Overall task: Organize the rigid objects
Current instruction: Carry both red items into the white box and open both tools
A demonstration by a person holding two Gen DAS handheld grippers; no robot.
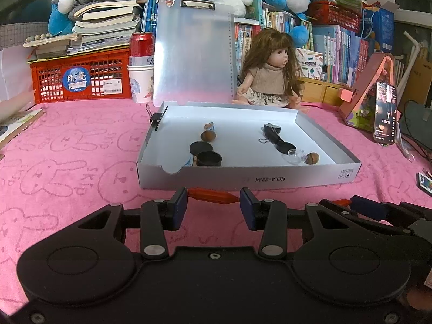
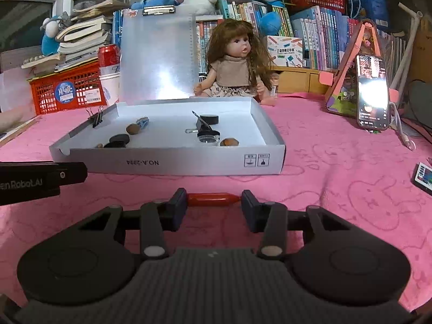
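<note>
In the left wrist view a red sausage-shaped stick [image 1: 210, 196] lies crosswise between the blue pads of my left gripper [image 1: 213, 203], which is shut on its two ends just above the pink cloth. My right gripper [image 2: 213, 205] is shut the same way on a second red stick [image 2: 210, 199], whose pointed end touches the right pad. The right gripper [image 1: 359, 206] also shows at the left view's right edge with a bit of orange-red in it. Just beyond both grippers is a shallow white box [image 1: 243, 181] [image 2: 167, 162] holding nuts, black caps, a clear jar and a binder clip.
A translucent clipboard [image 1: 191, 54] leans behind the box, beside a seated doll [image 1: 270, 67]. A red crate [image 1: 81, 78], a can and a paper cup stand back left. A lit phone [image 2: 372, 91] on a stand and a remote [image 2: 424, 176] are on the right. Books and plush toys line the back.
</note>
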